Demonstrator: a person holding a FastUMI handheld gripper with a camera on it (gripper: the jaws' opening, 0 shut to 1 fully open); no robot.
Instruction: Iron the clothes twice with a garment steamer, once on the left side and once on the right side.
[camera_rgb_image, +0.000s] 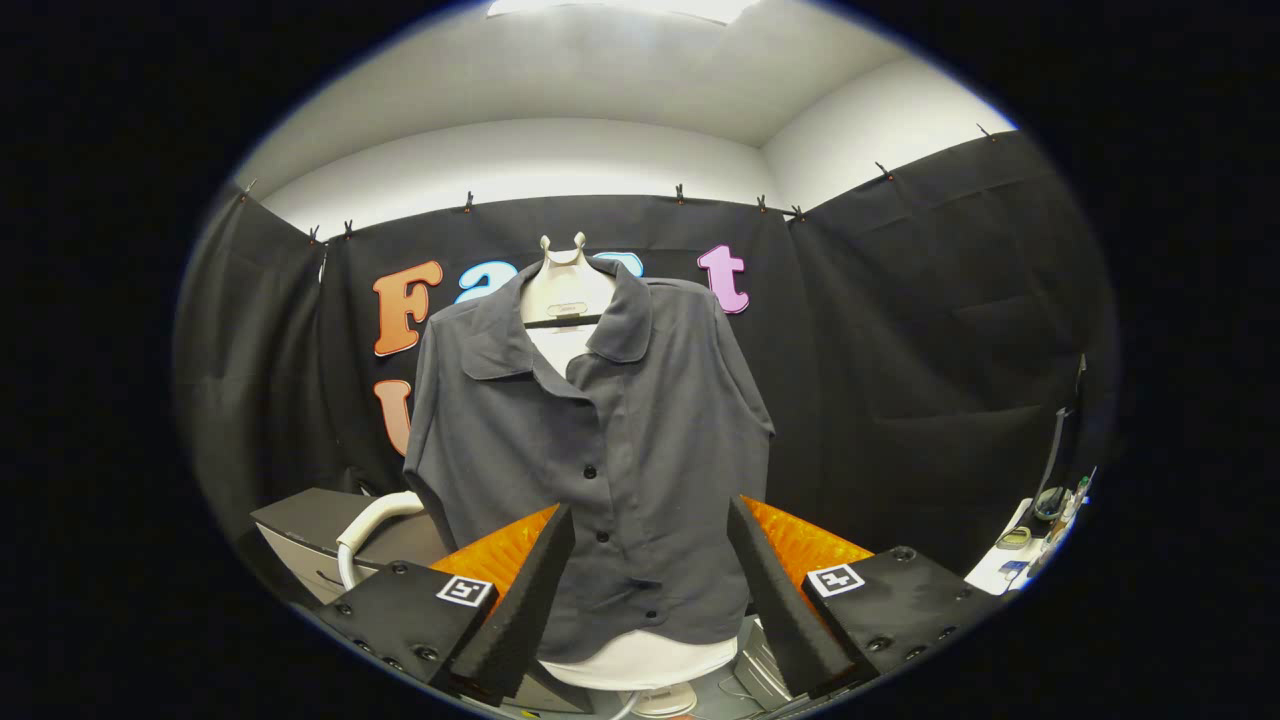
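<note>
Shirt (610, 450) hangs buttoned on a white dress form (565, 290), centre of frame, dark grey, straight ahead of the jaws and beyond them, white hem of the form showing under it. Gripper (650, 600) sits low centre, jaws apart with nothing between them, so no steamer is in hand yet. Grey unit (310, 530) at lower left with a white curved hose (370, 525) coming off it is probably the steamer base; I can't make out the head itself. Risks as I judge them: reaching left for the hose could snag the shirt's sleeve hanging just beside it and twist the form; a poor grab on a round hose could slip; swinging in low could clip the form's base. Small clutter (1040, 520) on the white desk (990, 575) at lower right is well apart, low concern.
</note>
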